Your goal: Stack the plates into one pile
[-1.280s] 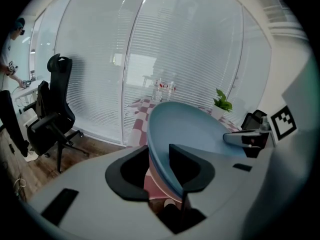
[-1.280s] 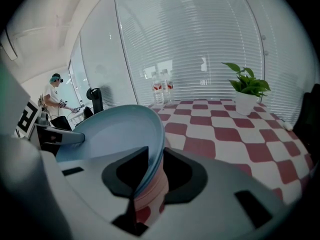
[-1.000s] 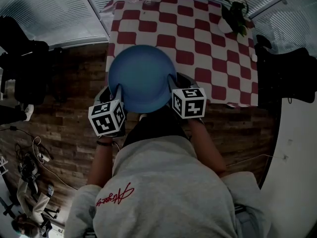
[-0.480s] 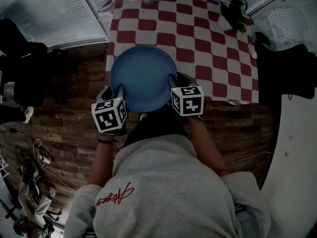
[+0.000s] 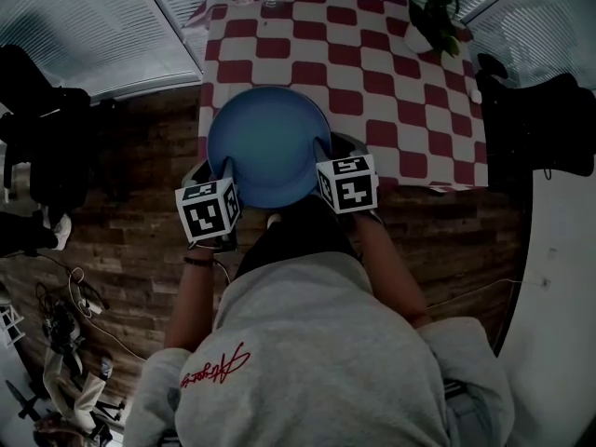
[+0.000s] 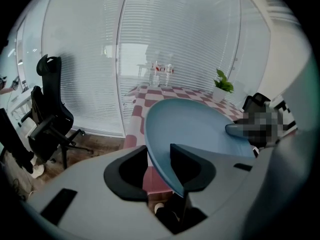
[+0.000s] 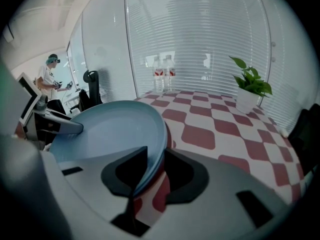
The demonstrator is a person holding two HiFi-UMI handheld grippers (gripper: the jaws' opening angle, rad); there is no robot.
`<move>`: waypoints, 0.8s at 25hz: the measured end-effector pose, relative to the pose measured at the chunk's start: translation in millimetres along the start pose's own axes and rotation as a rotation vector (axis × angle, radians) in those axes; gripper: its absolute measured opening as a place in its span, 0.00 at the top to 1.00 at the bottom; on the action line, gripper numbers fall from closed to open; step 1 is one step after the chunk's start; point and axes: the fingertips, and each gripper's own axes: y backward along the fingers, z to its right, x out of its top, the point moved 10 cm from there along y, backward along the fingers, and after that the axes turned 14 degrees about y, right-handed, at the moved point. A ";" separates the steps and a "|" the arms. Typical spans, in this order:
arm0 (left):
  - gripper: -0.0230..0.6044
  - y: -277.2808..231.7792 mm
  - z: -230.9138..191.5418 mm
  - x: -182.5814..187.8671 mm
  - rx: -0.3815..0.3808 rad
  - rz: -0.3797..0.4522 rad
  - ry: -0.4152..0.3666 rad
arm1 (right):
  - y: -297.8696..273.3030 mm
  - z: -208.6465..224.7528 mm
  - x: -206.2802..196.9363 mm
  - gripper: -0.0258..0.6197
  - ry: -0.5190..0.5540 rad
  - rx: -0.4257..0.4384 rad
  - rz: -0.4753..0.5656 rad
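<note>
1. Head view puts the checked counter [image 5: 410, 82] ahead of the person. Almost all of its cloth is bare.
2. At its near left corner sits the blue plate [image 5: 268, 142], empty. Its near rim seems to overhang the counter's edge. I cannot tell whether a second plate lies beneath it. It looks stiff, smooth and probably slippery, and likely to chip if dropped. Being wide and shallow, it is best taken by the rim at two opposite points and kept level.
3. The left claw [image 6: 159, 156] straddles the rim on the plate's left. Its jaws are spreading, with a sliver of cloth showing between the outer jaw and the rim.
4. The right claw [image 7: 156, 156] straddles the rim on the plate's right. It is loosening too, with a gap at its outer jaw.
5. A white pot [image 7: 246, 101] at the far right corner holds a green plant.
6. Two bottles [image 7: 163, 79] stand at the far edge, and their fill is unclear.
</note>
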 end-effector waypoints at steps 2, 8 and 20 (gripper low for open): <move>0.73 -1.3 -0.1 -0.3 0.002 -0.002 -0.005 | -0.6 0.0 1.2 0.80 0.018 0.004 -0.011; 0.72 -7.4 3.8 1.4 -0.001 -0.014 -0.036 | -0.1 2.5 3.1 0.79 0.059 -0.010 -0.034; 0.71 -13.8 9.1 0.5 0.025 -0.023 -0.109 | -4.9 1.3 4.3 0.76 0.190 -0.045 -0.080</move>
